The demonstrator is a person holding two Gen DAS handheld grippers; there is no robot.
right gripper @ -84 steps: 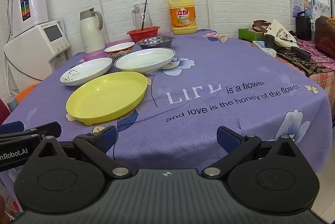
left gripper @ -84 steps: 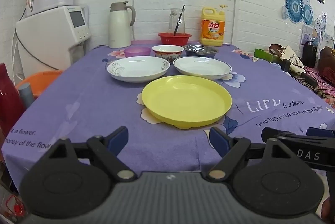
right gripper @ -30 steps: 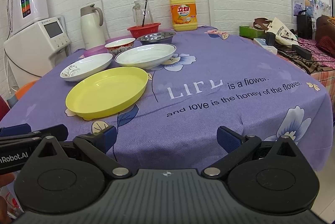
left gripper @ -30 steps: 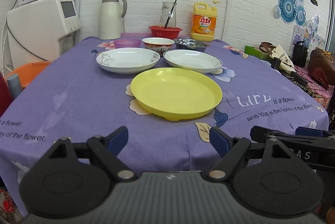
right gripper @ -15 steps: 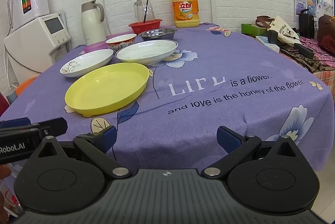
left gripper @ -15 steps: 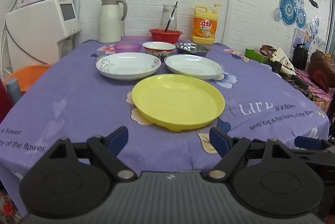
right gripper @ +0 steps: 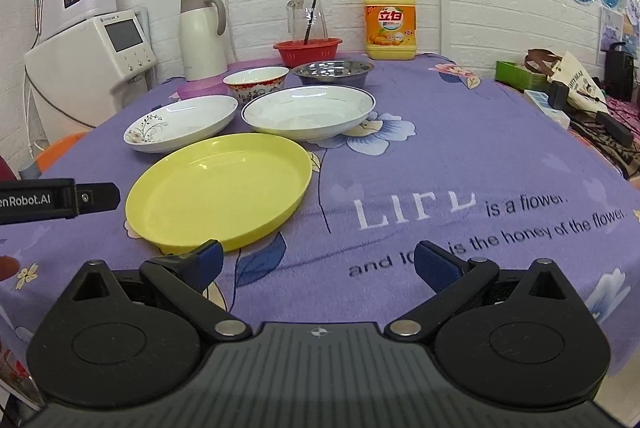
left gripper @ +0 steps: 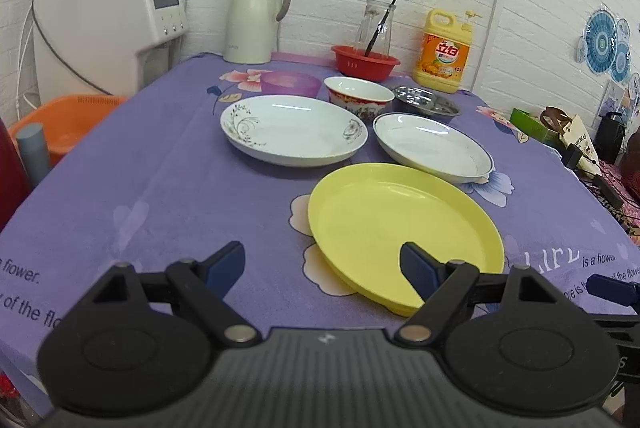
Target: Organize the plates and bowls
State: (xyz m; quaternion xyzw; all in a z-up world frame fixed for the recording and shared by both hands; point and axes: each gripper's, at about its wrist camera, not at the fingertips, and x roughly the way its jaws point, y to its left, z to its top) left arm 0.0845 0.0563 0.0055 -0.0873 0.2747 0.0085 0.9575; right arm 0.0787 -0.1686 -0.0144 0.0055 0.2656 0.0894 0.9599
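A round, glossy yellow plate (left gripper: 404, 228), plastic-looking, lies nearest on the purple cloth. At its twelve o'clock sit two white glazed plates: a floral-rimmed plate (left gripper: 294, 135) and a blue-rimmed plate (left gripper: 432, 147). Beyond stand three bowls: patterned bowl (left gripper: 359, 101), steel bowl (left gripper: 426, 105), purple bowl (left gripper: 290, 83). The left gripper (left gripper: 322, 265) and right gripper (right gripper: 318, 263) are spread, empty.

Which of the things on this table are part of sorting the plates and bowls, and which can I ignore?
For the job: yellow plate, floral white plate, blue-rimmed white plate, patterned bowl, steel bowl, purple bowl.

Ignore: thermos jug, detergent bottle, red basket, glass pitcher.
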